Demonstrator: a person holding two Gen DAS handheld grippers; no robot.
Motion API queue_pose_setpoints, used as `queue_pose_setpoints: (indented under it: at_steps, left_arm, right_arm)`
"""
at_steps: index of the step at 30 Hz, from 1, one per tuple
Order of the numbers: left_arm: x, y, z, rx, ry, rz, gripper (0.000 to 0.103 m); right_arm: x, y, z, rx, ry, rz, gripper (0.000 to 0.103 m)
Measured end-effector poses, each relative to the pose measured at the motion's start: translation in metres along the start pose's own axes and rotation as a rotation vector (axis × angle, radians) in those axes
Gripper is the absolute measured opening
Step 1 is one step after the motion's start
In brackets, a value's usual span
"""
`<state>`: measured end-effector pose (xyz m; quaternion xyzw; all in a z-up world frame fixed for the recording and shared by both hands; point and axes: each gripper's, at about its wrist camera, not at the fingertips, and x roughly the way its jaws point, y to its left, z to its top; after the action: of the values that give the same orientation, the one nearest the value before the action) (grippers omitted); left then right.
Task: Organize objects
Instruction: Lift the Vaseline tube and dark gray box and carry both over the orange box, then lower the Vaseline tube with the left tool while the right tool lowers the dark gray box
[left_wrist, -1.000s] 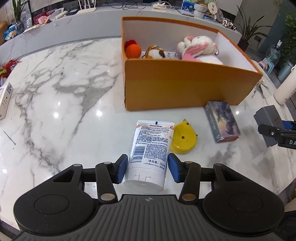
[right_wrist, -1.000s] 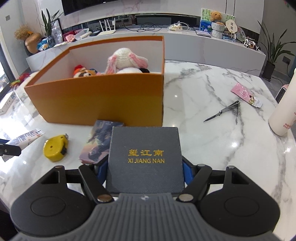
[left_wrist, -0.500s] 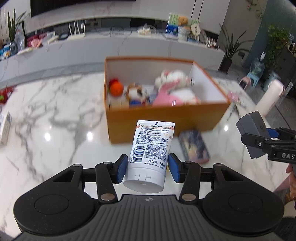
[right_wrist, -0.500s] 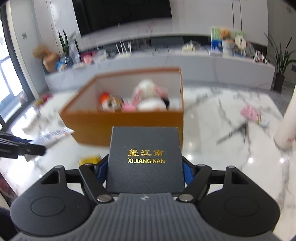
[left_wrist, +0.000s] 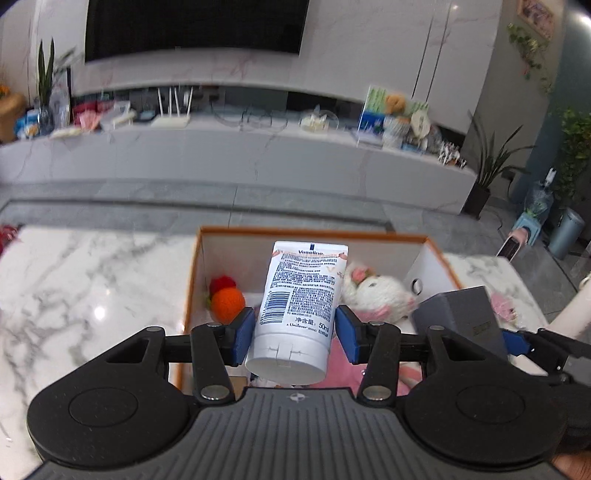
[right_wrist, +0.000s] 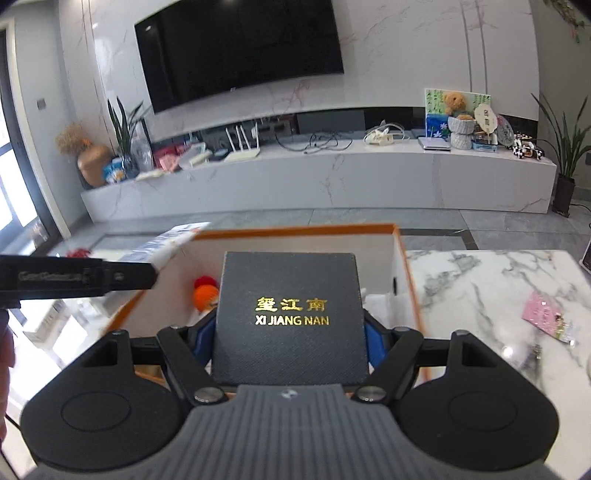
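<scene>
My left gripper (left_wrist: 294, 338) is shut on a white Vaseline tube (left_wrist: 300, 302) and holds it over the open orange box (left_wrist: 295, 232). My right gripper (right_wrist: 290, 336) is shut on a dark grey "XI JIANG NAN" box (right_wrist: 290, 317), also above the orange box (right_wrist: 295, 230). The grey box also shows at the right of the left wrist view (left_wrist: 461, 317). The left gripper with the tube shows at the left of the right wrist view (right_wrist: 74, 277). Inside the box lie an orange yarn ball (left_wrist: 227, 304), a red ball (left_wrist: 221, 284) and a white plush toy (left_wrist: 376, 295).
The box stands on a white marble table (left_wrist: 85, 288). A pink packet (right_wrist: 546, 314) lies on the table right of the box. A white bottle (left_wrist: 576, 310) stands at the far right. A long TV console (right_wrist: 332, 173) runs along the back wall.
Both grippers rose and moved forward from the table's front to above the orange box, each still holding its object. The yellow tape measure and card box on the table have dropped out of view.
</scene>
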<state>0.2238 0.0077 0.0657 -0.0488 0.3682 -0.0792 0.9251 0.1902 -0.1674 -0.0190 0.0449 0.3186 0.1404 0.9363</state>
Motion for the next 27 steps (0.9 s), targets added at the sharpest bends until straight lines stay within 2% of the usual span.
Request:
queue_pose_setpoints:
  at_steps: [3, 7, 12, 18, 27]
  left_arm:
    - [0.026, 0.006, -0.005, -0.02, 0.044, 0.001, 0.054]
    - [0.042, 0.008, -0.006, -0.028, 0.066, 0.014, 0.053]
    - [0.061, 0.01, -0.01, -0.022, 0.13, 0.043, 0.052]
    - [0.072, 0.012, -0.015, -0.019, 0.181, 0.067, 0.052]
    - [0.073, 0.006, -0.016, -0.001, 0.182, 0.087, 0.052]
  right_arm:
    - [0.024, 0.005, -0.001, -0.016, 0.034, 0.001, 0.076]
    - [0.049, 0.011, -0.005, -0.025, 0.071, 0.015, 0.076]
    - [0.074, 0.017, -0.01, -0.052, 0.122, -0.01, 0.076]
    - [0.08, 0.022, -0.013, -0.097, 0.148, -0.056, 0.076]
    - [0.08, 0.028, -0.015, -0.088, 0.17, -0.104, 0.076]
